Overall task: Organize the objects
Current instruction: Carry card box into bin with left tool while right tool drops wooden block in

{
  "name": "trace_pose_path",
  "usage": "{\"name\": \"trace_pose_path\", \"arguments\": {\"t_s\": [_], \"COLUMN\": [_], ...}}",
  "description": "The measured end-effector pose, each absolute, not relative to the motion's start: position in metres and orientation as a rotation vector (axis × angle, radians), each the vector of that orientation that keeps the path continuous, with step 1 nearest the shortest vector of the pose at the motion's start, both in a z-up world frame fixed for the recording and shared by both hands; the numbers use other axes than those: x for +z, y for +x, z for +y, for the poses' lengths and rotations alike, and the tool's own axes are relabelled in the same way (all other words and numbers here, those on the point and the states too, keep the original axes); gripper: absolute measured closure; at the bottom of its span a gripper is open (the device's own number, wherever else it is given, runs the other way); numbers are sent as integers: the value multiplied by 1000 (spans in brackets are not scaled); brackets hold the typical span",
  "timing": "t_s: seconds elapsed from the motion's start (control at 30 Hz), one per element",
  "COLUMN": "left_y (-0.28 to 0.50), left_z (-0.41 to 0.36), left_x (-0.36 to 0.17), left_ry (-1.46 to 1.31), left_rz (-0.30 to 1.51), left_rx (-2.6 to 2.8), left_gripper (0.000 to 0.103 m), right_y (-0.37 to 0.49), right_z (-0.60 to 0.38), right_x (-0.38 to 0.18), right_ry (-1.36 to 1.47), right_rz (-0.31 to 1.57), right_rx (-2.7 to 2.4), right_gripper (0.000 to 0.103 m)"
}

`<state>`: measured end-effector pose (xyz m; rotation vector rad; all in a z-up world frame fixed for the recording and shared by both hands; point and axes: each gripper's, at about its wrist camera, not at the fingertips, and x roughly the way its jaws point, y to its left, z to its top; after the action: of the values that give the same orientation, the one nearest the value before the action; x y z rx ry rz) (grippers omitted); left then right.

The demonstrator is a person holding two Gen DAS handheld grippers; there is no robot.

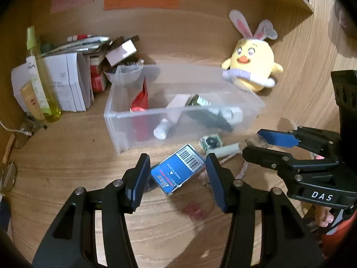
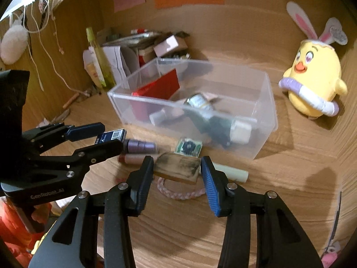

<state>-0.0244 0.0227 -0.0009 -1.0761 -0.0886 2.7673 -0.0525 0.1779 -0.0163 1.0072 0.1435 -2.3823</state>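
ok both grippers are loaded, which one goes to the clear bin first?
Right, probably. The right gripper, shut on the tan block, sits nearer the front wall of the clear bin in the left wrist view. The left gripper holds the blue box farther back.

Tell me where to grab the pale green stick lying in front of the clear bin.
Grip its bare right half from above, closing front-to-back. The pale green stick lies flat on the desk, lengthwise left-right in the right wrist view; its left end is hidden behind the held block.
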Motion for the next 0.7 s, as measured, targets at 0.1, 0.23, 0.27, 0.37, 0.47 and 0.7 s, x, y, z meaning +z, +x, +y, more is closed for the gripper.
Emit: {"name": "trace_pose_path", "arguments": {"t_s": [0.1,0.23,0.27,0.37,0.47,0.7], "left_y": [-26,-30,-31,-35,-41,-55], "left_z": [22,21,21,20,18,15], "left_x": [6,15,17,24,30,43], "left_ry": [-1045,-1006,-997,-968,-944,-887], "left_rz": [-105,-110,-113,-121,-137,-159], "left_rx": [2775,2794,2797,2811,2820,2841], "left_gripper": [51,51,51,51,51,51], "right_y": [-55,-61,-62,-67,-72,-91], "right_z": [182,188,190,194,197,204], "right_x": [-7,4,6,12,17,18], "right_ry": [976,938,932,911,896,904], "right_rz": [123,94,89,72,71,47], "right_rx": [-2406,-2436,-2441,-2462,-2489,-2529], "right_gripper": [63,63,63,63,63,63]}}
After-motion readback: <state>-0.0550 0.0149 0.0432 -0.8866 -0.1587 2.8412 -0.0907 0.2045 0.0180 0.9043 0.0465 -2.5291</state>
